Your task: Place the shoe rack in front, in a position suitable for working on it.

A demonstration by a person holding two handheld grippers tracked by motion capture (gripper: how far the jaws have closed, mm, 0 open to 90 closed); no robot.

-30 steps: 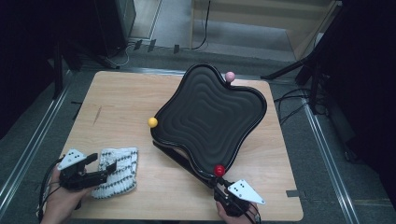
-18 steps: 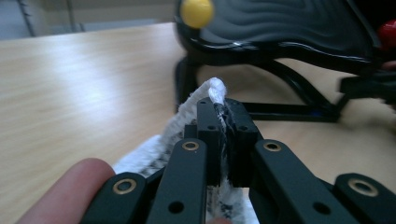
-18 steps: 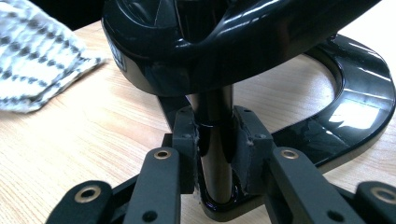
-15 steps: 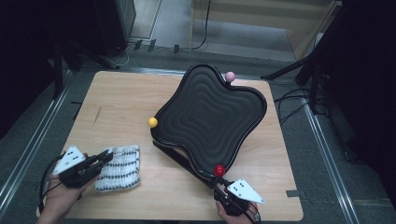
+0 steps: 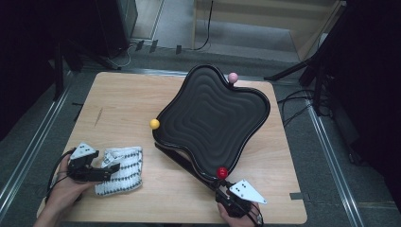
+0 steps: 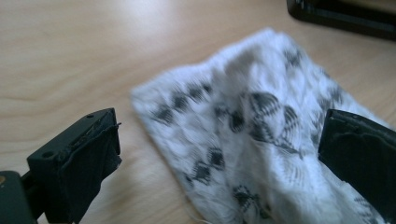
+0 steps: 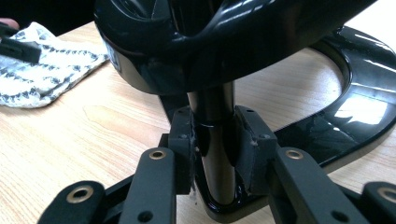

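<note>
cloth [image 6: 261, 140] blurred and cut off below, tray [image 7: 224, 42] top cropped

One black tray [image 5: 213, 123], one patterned cloth [image 5: 120, 171], three coloured balls [image 5: 154, 124], two tongs [image 5: 101, 171].

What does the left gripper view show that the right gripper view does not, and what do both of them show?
Left gripper view: the left gripper, its fingers just opened wide, has the patterned white cloth between them, not pressed. Right gripper view: the right gripper, its fingers just eased slightly, clasps the black post under the glossy tray, above the curved base. Both: the cloth and the wooden table.
</note>
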